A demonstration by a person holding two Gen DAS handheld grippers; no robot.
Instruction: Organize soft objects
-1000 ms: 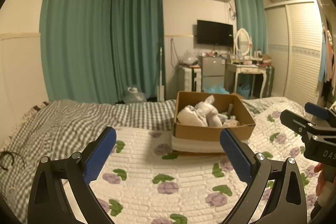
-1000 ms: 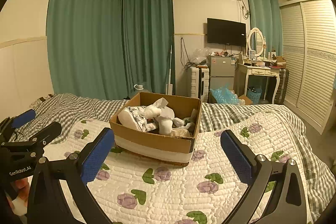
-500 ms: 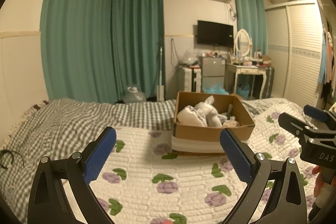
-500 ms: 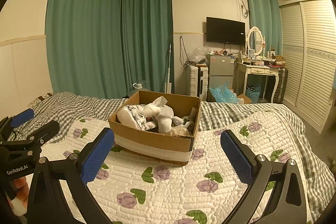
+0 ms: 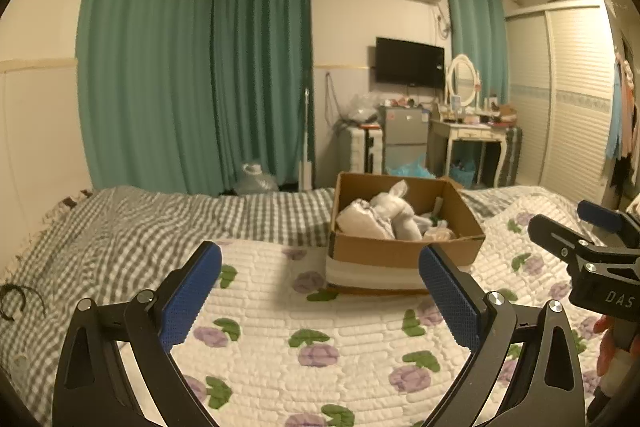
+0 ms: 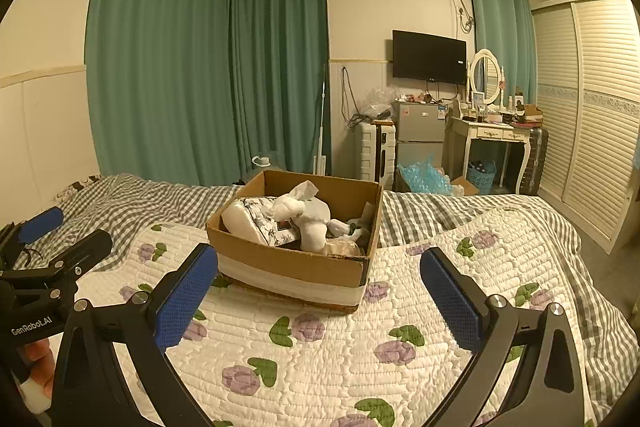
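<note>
A brown cardboard box (image 5: pixel 400 251) (image 6: pixel 288 261) stands on the quilted bed. It holds several soft things: a white plush rabbit (image 6: pixel 306 215) (image 5: pixel 396 209), a patterned white pillow (image 6: pixel 256 223) (image 5: pixel 360 223) and smaller items. My left gripper (image 5: pixel 320 295) is open and empty, held above the quilt short of the box; it also shows in the right wrist view (image 6: pixel 60 239). My right gripper (image 6: pixel 320 291) is open and empty, also short of the box; it shows at the right of the left wrist view (image 5: pixel 580 227).
The flowered white quilt (image 6: pixel 340 347) lies over a grey checked blanket (image 5: pixel 120 227). Behind the bed are green curtains (image 6: pixel 200 67), a white suitcase (image 6: pixel 374 155), a small fridge (image 6: pixel 420 135), a dressing table (image 6: pixel 496 139) and a louvred wardrobe (image 6: pixel 592 127).
Both grippers stay open. The views shift only slightly; the right gripper sits a little lower and further left in the left wrist view.
</note>
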